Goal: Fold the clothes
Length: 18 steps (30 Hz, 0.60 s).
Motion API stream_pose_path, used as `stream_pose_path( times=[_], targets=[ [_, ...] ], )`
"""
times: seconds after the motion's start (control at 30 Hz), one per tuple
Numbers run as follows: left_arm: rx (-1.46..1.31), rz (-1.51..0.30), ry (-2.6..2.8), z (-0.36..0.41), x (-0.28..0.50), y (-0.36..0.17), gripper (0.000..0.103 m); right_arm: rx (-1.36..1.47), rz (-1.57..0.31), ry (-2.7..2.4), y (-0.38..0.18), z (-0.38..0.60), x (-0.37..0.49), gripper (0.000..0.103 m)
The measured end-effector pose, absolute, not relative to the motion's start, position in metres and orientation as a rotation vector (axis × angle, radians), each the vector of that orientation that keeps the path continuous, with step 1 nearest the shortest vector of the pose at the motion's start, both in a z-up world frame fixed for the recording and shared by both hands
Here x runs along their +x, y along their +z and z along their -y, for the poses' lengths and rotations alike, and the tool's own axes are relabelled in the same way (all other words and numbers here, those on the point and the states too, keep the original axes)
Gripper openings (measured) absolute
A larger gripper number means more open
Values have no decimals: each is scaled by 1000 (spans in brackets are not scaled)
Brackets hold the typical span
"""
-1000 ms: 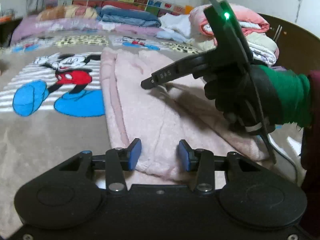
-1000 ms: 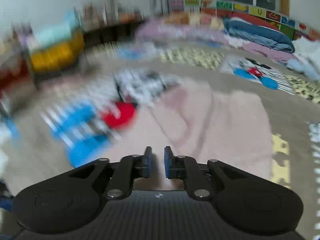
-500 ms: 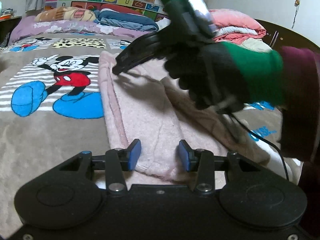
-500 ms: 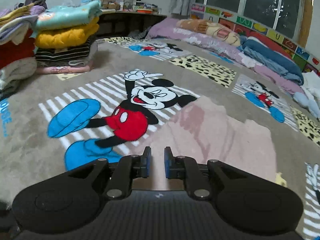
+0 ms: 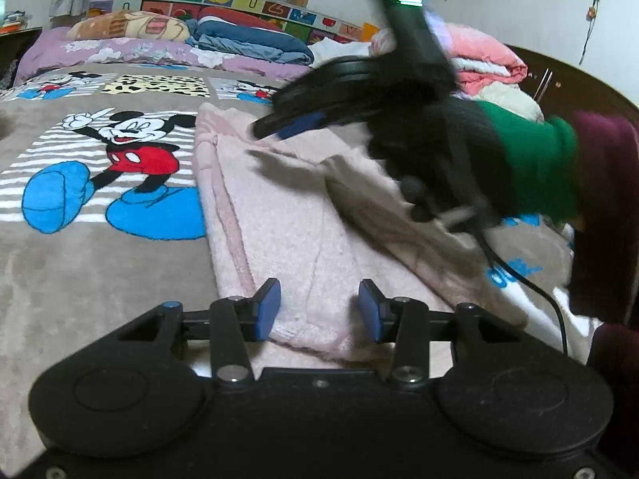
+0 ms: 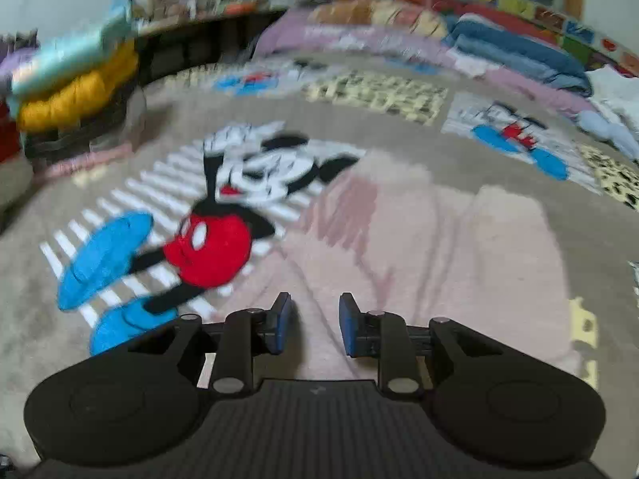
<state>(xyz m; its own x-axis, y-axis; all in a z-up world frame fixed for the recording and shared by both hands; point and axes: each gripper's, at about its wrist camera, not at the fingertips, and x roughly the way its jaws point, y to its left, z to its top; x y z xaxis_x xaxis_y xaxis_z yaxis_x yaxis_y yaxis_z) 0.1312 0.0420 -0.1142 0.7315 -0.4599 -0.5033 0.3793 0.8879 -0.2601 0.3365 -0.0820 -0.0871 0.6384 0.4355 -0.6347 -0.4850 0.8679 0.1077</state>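
Note:
A pale pink fleece garment [image 5: 287, 231] lies folded lengthwise on the cartoon-mouse blanket [image 5: 80, 263]. My left gripper [image 5: 318, 310] is open, low over the garment's near hem, with nothing between its blue pads. The right gripper [image 5: 287, 129], held in a black-gloved hand with a green cuff [image 5: 531, 167], hovers blurred above the garment's far half. In the right wrist view the right gripper [image 6: 315, 325] is open over the pink garment [image 6: 439, 247], its jaws apart and empty.
Folded clothes are stacked at the left [image 6: 76, 84] and at the far right [image 5: 487, 64]. Pillows and bedding [image 5: 247, 40] line the window wall. A black cable [image 5: 531, 283] trails from the right gripper across the garment's right edge.
The right gripper has opened; it was shut in both earlier frames. It swung right and dipped toward the garment, blurring its view. The left gripper stayed still and open.

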Motion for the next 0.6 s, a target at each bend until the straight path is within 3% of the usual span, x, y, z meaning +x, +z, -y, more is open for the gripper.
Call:
stream_pose_path(
  times=[0.2,0.6],
  targets=[
    [-191,-561,-437,-52,123,-106,41,53,-623,489,-64,143,283,30],
    [-63,-538,-436,-34,107,-104,43,315,-533,362,-89,258,148,43]
  ],
)
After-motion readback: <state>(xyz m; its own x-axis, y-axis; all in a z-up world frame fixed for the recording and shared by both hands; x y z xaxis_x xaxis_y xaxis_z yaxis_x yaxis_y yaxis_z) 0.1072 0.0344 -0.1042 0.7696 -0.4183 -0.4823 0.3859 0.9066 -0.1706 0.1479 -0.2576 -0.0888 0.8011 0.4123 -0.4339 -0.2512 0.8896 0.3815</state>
